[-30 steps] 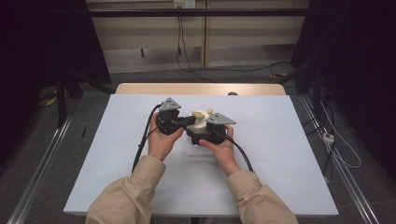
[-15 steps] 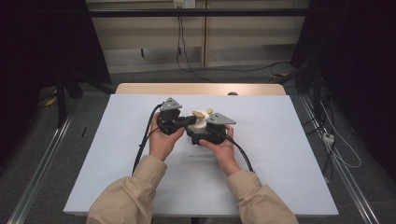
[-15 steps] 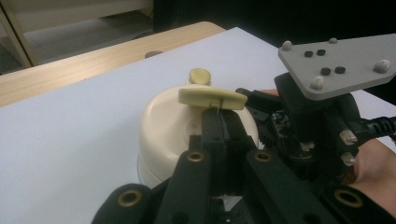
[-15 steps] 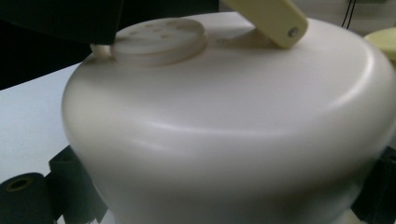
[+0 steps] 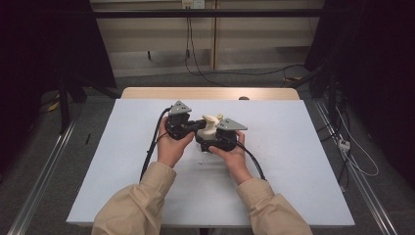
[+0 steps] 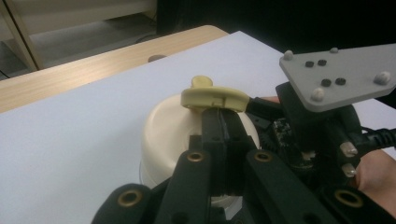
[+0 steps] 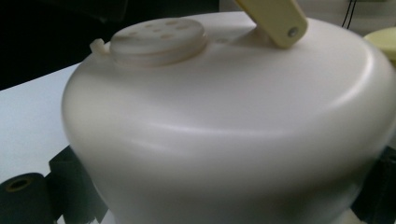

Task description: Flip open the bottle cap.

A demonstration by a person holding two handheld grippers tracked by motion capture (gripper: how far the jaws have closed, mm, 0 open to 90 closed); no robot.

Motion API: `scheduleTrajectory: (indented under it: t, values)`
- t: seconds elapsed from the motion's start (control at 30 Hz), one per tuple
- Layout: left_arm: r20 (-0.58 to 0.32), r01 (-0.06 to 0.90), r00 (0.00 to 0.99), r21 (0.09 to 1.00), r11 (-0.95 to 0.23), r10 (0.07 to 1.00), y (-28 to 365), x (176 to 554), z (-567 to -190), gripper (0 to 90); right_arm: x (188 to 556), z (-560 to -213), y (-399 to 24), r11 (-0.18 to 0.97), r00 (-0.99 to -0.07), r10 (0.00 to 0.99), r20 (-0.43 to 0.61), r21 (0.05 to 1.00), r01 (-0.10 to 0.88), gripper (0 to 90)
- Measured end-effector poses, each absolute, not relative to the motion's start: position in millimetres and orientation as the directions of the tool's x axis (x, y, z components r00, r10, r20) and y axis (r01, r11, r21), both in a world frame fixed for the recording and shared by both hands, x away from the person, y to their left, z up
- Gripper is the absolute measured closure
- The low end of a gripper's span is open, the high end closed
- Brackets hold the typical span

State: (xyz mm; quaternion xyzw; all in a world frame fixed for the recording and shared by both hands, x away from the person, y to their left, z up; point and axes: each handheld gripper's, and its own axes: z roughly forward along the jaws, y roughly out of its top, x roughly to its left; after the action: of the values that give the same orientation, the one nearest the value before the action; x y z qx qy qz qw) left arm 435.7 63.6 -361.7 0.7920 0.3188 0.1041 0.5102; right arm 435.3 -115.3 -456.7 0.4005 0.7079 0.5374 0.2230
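White sheeting is covering the counter [image 5: 293, 161], and you are working near its middle, toward the far side. The cream domed pot [image 7: 224, 126] is sitting there between your hands, its vented round cap [image 7: 159, 35] lying on top. Your right tool [image 5: 215, 139] is hugging the pot's body, its jaws standing spread on either side of the wall; whether the pads are pressing on it, I cannot tell. Your left tool [image 6: 219, 119] is coming in level from the left, its jaws pressed together and pinching the pot's yellowish handle [image 6: 212, 97] at its underside edge, above the dome.
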Motion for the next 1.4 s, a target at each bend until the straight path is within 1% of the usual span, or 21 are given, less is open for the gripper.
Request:
scheduleTrajectory:
  t: [0.4,1.4]
  values:
    - [-0.142,0.389,0.774,0.876,-0.286,0.618,59.1,438.6,-359.0,90.0,434.9,-456.5,-115.3,0.102,-0.578,0.808,0.115,0.939,0.329,6.1]
    - [-0.145,0.395,0.770,0.873,-0.285,0.622,51.0,447.6,-355.7,90.0,434.8,-456.6,-115.3,0.102,-0.578,0.808,0.115,0.939,0.330,6.0]
